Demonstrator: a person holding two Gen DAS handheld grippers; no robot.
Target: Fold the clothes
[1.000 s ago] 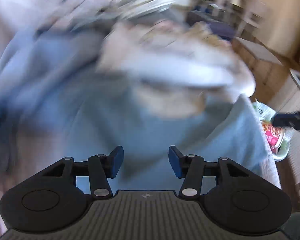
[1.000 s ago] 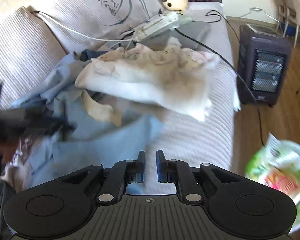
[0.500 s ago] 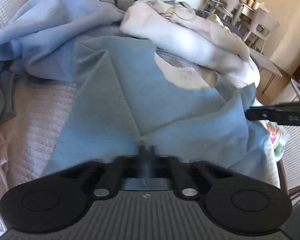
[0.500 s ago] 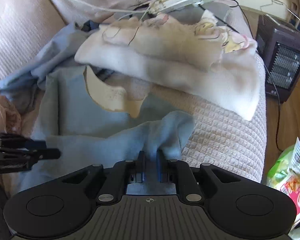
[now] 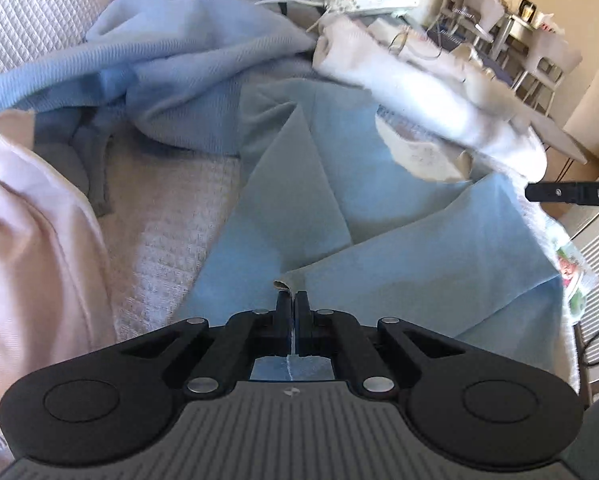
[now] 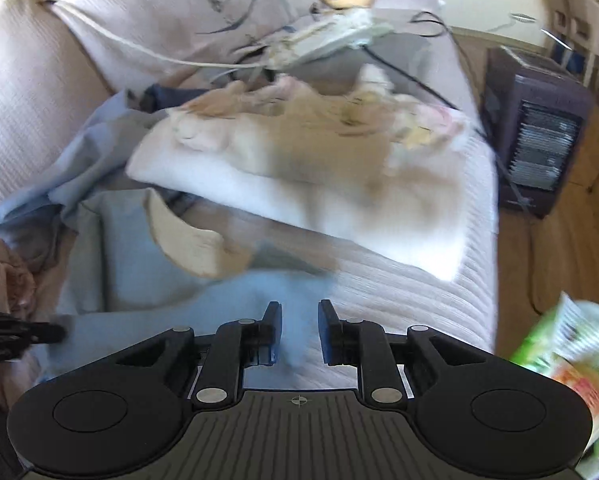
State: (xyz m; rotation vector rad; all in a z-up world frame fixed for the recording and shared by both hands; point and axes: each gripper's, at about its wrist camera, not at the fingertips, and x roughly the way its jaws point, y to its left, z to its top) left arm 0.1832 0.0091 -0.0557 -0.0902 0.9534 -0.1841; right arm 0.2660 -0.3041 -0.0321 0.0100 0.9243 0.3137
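A light blue garment [image 5: 379, 240] lies partly folded on the white sofa cover [image 5: 159, 216]. My left gripper [image 5: 292, 300] is shut on its near edge. In the right wrist view the same blue garment [image 6: 139, 272] lies at lower left, with a corner between the fingers of my right gripper [image 6: 298, 312], which is open. The right gripper's tip [image 5: 559, 192] shows at the right of the left wrist view; the left gripper's tip [image 6: 27, 334] shows at the left of the right wrist view.
A cream and white blanket pile [image 6: 299, 168] lies behind the blue garment. A pink garment [image 5: 39, 240] and a blue ribbed garment [image 5: 179, 72] lie left. A power strip with cables [image 6: 331, 36] is at the back. A heater [image 6: 539, 148] stands on the floor, right.
My left gripper closed on the blue garment's edge. My right gripper, shut on the garment half a second ago, has opened and let the corner go.
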